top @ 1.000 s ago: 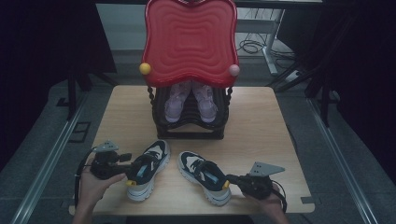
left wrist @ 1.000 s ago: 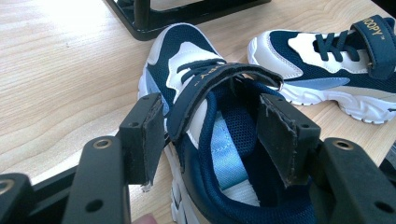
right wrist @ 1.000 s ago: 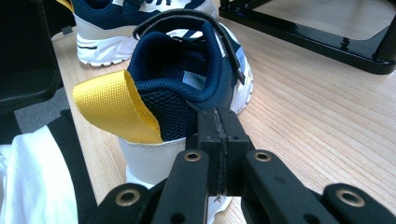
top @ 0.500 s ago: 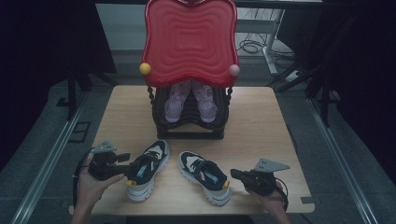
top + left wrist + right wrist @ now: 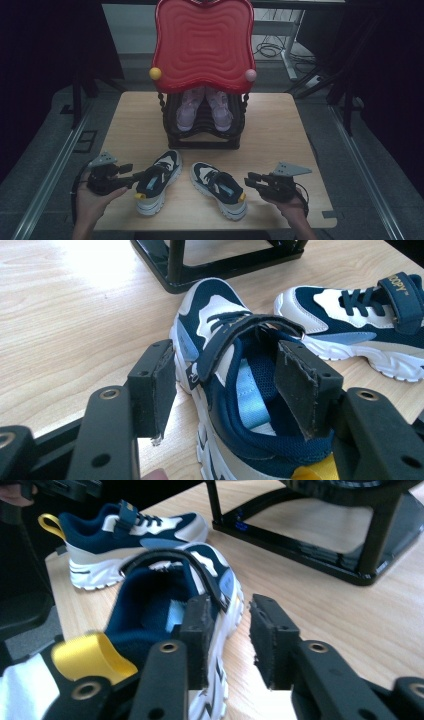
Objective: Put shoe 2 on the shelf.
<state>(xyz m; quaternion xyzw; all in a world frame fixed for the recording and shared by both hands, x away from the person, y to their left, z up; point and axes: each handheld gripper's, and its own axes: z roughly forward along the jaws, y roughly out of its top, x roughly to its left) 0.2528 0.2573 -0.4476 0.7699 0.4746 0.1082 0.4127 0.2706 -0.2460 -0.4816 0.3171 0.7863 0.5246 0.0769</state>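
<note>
Two navy, white and beige sneakers with yellow heel loops lie side by side on the wooden table [image 5: 300, 140]. My left gripper [image 5: 136, 176] is at the heel of the left sneaker [image 5: 156, 185]. In the left gripper view one pad [image 5: 155, 390] stands outside the sneaker [image 5: 220, 335] and the other pad [image 5: 300, 390] hangs inside its opening; neither presses. My right gripper [image 5: 248, 179] is at the heel of the right sneaker [image 5: 220, 189]. Its jaws have just been opening, and in the right gripper view only bare table shows between the right gripper's [image 5: 230, 630] pads, beside that sneaker [image 5: 150, 605].
A black shoe rack [image 5: 205, 140] stands mid-table with a pink pair of shoes [image 5: 187, 107] inside. A red wavy panel [image 5: 202, 45] with a yellow and a pink ball rises above it. The table's front edge is close to both hands.
The right gripper's jaws have parted beside the right sneaker's heel. The left gripper and both sneakers stay where they were.
</note>
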